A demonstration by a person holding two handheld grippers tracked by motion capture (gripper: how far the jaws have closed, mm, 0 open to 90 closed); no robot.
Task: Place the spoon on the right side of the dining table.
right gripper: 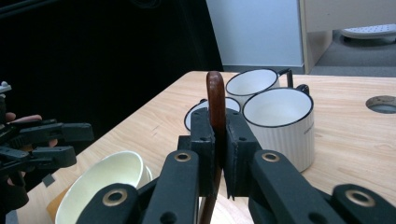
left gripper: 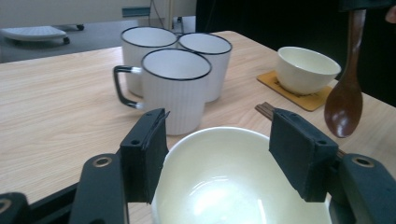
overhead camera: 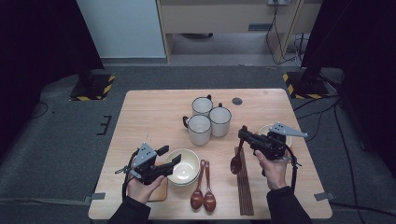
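The right gripper [overhead camera: 243, 135] pinches a wooden spoon [overhead camera: 236, 161] aloft, seemingly bound for the bowl [overhead camera: 183, 164] that the spread left gripper [overhead camera: 169, 156] straddles.

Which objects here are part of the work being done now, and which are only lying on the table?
In use:
- wooden spoon, clamped in the right claw
- cream bowl, with the left claw open around its rim

Lying about:
- three mugs
- two spoons
- chopsticks
- second bowl on a coaster
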